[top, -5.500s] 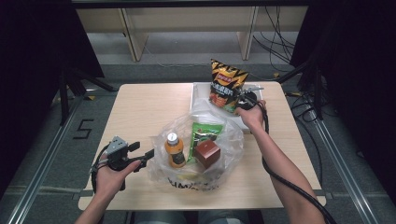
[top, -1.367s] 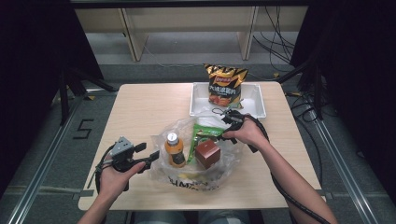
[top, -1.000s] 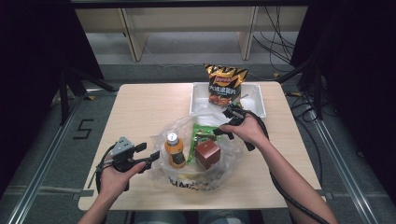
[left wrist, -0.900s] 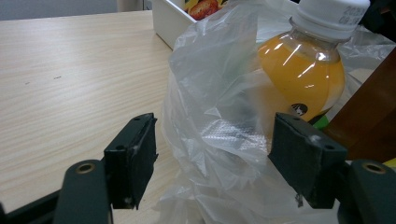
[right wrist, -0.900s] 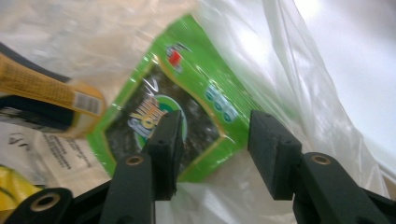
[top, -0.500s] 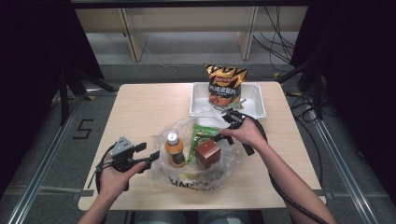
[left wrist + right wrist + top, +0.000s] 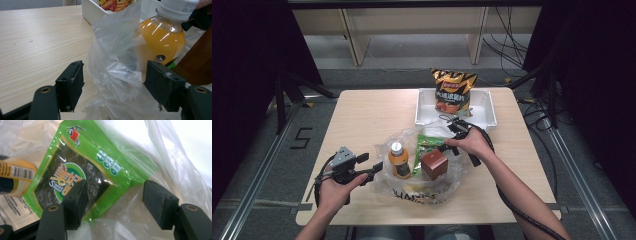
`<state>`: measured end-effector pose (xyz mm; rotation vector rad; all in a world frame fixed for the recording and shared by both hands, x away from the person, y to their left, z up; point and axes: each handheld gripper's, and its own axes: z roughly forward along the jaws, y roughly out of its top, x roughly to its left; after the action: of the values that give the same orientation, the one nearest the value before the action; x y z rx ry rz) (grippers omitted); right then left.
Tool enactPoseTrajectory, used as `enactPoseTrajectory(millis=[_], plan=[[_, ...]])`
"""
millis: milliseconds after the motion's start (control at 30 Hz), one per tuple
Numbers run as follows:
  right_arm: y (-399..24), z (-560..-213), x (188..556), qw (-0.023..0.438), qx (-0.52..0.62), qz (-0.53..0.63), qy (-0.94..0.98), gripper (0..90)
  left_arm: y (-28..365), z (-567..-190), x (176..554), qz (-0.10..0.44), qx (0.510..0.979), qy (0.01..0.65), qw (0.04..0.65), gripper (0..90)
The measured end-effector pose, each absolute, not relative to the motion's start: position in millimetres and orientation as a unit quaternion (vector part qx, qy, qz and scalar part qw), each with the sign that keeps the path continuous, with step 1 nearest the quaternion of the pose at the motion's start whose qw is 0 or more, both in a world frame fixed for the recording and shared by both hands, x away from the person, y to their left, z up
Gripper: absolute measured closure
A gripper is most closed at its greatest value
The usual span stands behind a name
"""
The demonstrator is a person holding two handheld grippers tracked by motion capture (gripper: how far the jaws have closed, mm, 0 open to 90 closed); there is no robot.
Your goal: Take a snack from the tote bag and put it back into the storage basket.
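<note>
Two grippers at plastic bag (image 7: 422,182), right gripper (image 7: 115,197) jaws opening over seaweed packet (image 7: 82,172)

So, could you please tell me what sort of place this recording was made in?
Probably a lab recording station, not a home: a light wooden table on grey floor, dark curtains either side, loose black cables behind, and a black handheld gripper over groceries.

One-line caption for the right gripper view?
Right gripper, jaws just opened, above a green seaweed packet inside a clear plastic bag.
</note>
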<state>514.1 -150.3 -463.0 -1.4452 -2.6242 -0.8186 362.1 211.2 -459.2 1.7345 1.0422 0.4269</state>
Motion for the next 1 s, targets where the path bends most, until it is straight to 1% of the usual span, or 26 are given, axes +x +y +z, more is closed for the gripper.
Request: enactPoseTrajectory(millis=[67,100,133,233,267,333,367,400,433,467,533,567,667,700,733,767,800,833,900,933,1000], plan=[[-149.5,-466.4,514.6,0.021,-0.468,-0.261,-0.844,37.6,211.4,-459.4,362.3,0.177,0.721,0.433,0.511,30.6],[-148.0,-467.3,514.2,0.029,-0.471,-0.259,-0.843,37.6,211.5,-459.5,362.4,0.177,0.722,0.432,0.511,30.6],[-147.9,-468.8,514.8,0.025,-0.473,-0.26,-0.841,37.5,211.5,-459.5,362.4,0.177,0.722,0.433,0.51,30.6],[-144.5,-471.3,514.2,0.029,-0.473,-0.262,-0.841,34.4,211.6,-459.5,362.7,0.179,0.724,0.428,0.511,30.5],[-143.4,-473.0,514.4,0.028,-0.469,-0.261,-0.843,34.5,211.7,-459.4,362.7,0.179,0.724,0.428,0.51,30.5],[-140.3,-475.9,513.8,0.031,-0.467,-0.262,-0.844,37.8,212.1,-459.3,362.6,0.179,0.726,0.427,0.509,30.5],[-140.4,-476.6,514.7,0.038,-0.46,-0.264,-0.847,41.0,211.7,-459.6,362.1,0.177,0.722,0.432,0.51,30.5],[-140.0,-477.3,514.9,0.038,-0.457,-0.269,-0.847,46.7,212.1,-459.6,362.0,0.177,0.723,0.432,0.509,30.5],[-139.6,-477.3,514.3,0.028,-0.456,-0.269,-0.848,51.3,212.3,-459.6,362.0,0.177,0.723,0.433,0.509,30.5],[-139.6,-475.3,513.8,0.034,-0.451,-0.267,-0.851,53.2,212.7,-459.6,362.0,0.178,0.724,0.433,0.507,30.5],[-139.5,-472.4,513.3,0.026,-0.446,-0.269,-0.853,61.1,213.0,-459.9,362.7,0.178,0.724,0.429,0.51,30.5],[-139.6,-471.2,513.2,0.022,-0.442,-0.276,-0.853,69.7,213.0,-459.5,362.3,0.179,0.725,0.43,0.507,30.5],[-140.7,-463.5,510.8,-0.004,-0.419,-0.279,-0.864,83.9,212.4,-459.6,362.0,0.176,0.724,0.432,0.508,30.5],[-142.0,-462.8,510.7,-0.016,-0.411,-0.273,-0.87,85.5,212.4,-459.7,362.1,0.176,0.724,0.432,0.508,30.4],[-141.9,-461.7,510.4,-0.014,-0.407,-0.279,-0.87,85.5,212.0,-460.0,362.1,0.177,0.722,0.435,0.508,30.4],[-139.3,-460.5,508.8,0.006,-0.416,-0.29,-0.862,83.4,212.2,-460.4,362.5,0.175,0.722,0.434,0.51,30.4],[-138.8,-460.7,509.3,0.013,-0.42,-0.291,-0.86,79.3,212.1,-460.4,362.6,0.175,0.722,0.433,0.51,30.4],[-138.1,-461.2,509.8,0.024,-0.425,-0.289,-0.857,71.8,212.1,-460.4,362.5,0.176,0.722,0.434,0.51,30.4],[-138.1,-461.4,512.6,0.026,-0.442,-0.29,-0.849,61.3,212.6,-459.8,361.8,0.177,0.724,0.434,0.506,30.4],[-138.1,-460.7,514.2,0.022,-0.45,-0.296,-0.842,57.1,212.9,-460.0,362.2,0.178,0.724,0.432,0.508,30.4],[-137.9,-457.6,517.0,0.023,-0.461,-0.301,-0.834,53.1,213.2,-460.3,362.9,0.177,0.725,0.43,0.509,30.4]])
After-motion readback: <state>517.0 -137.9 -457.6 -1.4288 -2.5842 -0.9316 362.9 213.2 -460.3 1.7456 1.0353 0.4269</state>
